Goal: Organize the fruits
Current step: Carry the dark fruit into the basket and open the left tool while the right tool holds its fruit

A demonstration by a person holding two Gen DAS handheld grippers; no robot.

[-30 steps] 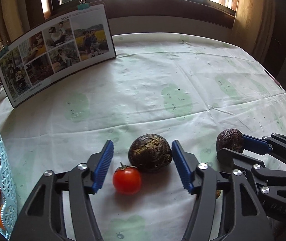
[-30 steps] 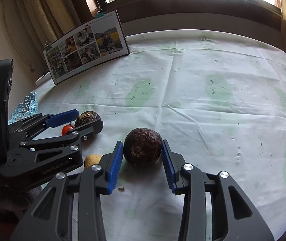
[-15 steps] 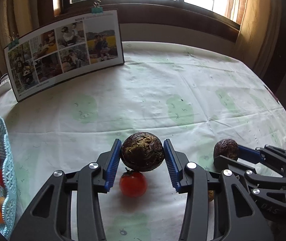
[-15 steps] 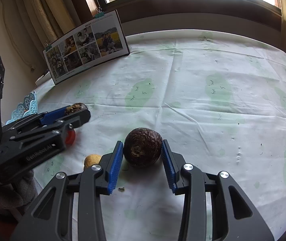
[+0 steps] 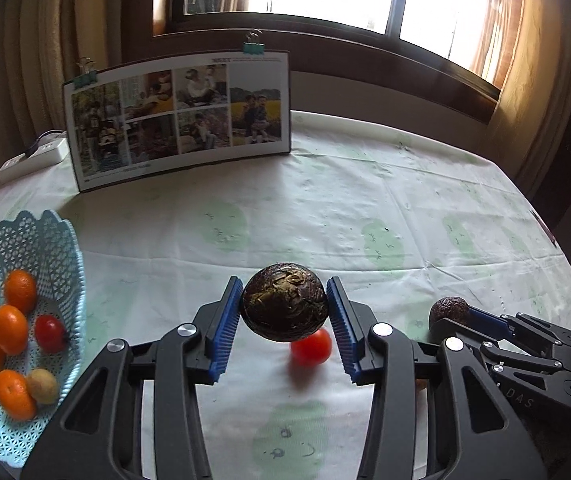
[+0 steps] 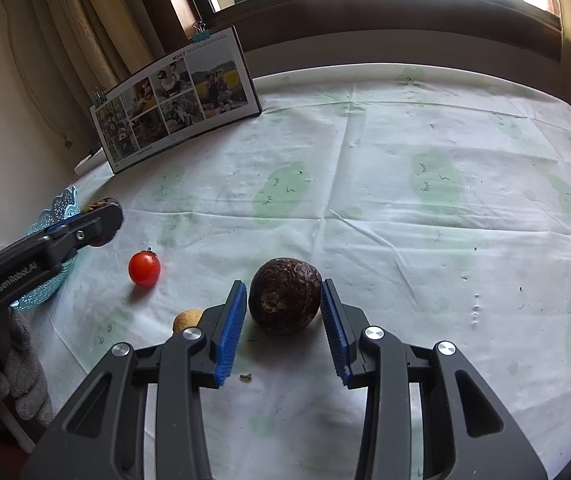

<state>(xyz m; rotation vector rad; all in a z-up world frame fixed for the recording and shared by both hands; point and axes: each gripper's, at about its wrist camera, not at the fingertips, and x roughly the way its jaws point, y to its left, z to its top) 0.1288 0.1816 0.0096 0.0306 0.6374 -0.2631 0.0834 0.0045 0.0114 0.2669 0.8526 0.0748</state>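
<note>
So my left claw (image 5: 285, 312) is clamped on a dark, rough avocado (image 5: 285, 307), both blue pads pressed against its sides, and it's lifted clear of the surface (image 5: 325, 208). You can see a cherry tomato (image 5: 311, 347) on the cloth below, half hidden behind the avocado and pretty blurry. Off to the left is the light blue basket (image 5: 51, 248), cut off by the frame edge, with a few small oranges (image 5: 10, 329), another red tomato (image 5: 49, 333) and one tan little fruit (image 5: 42, 385) I can't really identify. My right claw (image 6: 283, 308) has its pads sitting right beside a second avocado (image 6: 285, 295) that's resting on the surface; the right pad looks like it's touching, the left one has a sliver of gap, so honestly I can't tell if it's gripping or just framing it. There's a small tan fruit (image 6: 187, 319) peeking out behind the left finger, mostly hidden. In the right view, the left claw's arm covers most of the basket and nearly all of the lifted avocado. A photo board (image 5: 177, 120) stands at the back edge under the window.
</note>
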